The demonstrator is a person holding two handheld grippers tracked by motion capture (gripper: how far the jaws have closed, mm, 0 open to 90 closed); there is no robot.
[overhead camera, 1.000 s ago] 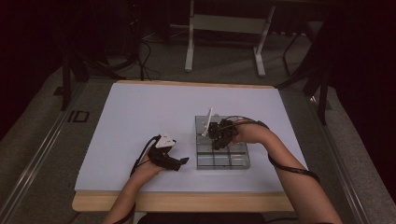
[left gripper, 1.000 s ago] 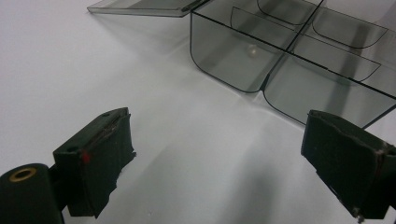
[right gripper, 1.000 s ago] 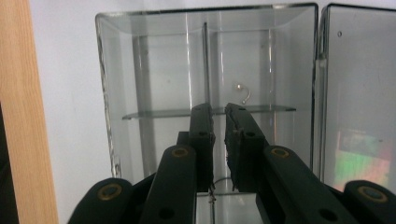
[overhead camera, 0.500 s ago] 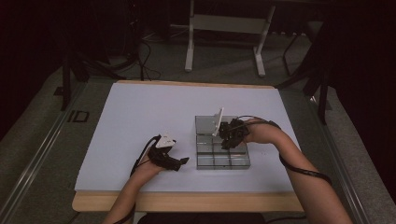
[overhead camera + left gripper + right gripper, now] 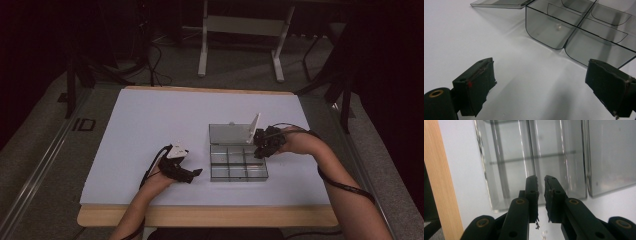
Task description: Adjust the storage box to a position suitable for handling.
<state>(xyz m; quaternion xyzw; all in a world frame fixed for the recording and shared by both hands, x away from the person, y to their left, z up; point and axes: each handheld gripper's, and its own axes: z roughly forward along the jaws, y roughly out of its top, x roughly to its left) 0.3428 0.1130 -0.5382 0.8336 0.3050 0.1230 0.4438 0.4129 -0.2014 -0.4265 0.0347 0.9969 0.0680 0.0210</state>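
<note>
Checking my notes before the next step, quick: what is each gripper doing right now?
Left gripper: open, nothing between its jaws, near the clear compartment box.
Right gripper: jaws nearly together, nothing visibly held, beside the box's open lid.

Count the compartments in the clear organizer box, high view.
6: the box shows a grid of three columns by two rows, three beside the open lid and three on the person's side.

Perhaps "ID", on the floor [image 5: 82, 124]
</note>
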